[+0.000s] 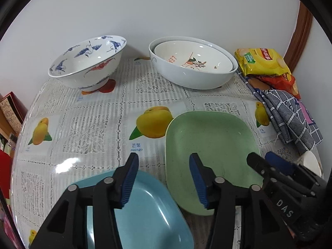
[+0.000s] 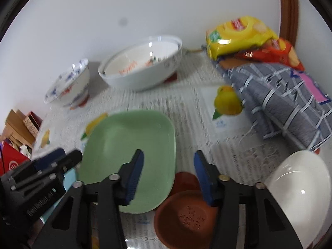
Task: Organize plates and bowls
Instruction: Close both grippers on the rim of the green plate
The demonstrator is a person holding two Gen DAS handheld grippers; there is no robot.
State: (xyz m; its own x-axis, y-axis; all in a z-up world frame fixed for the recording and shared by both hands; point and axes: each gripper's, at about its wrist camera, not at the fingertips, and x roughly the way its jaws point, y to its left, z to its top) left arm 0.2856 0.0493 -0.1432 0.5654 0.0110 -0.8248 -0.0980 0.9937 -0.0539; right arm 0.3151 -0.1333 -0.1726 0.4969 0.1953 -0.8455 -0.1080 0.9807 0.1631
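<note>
One "mango" label (image 1: 136,149) on tablecloth (image 1: 99,112)

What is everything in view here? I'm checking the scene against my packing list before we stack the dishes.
Crane bowl: 1, white with blue and red birds, back left.
Nested bowls: 2, white, one inside the other, back centre.
Green plate: 1, centre.
Blue plate: 1, near left.
Brown dishes: 2, near the green plate's right.
White bowl: 1, near right.
Snack bags: 2, yellow and red, back right.
Cloth: 1, grey checked, right.
Tablecloth: 1, white lace with mango prints.
Left gripper: fingers open.
Right gripper: fingers open.
</note>
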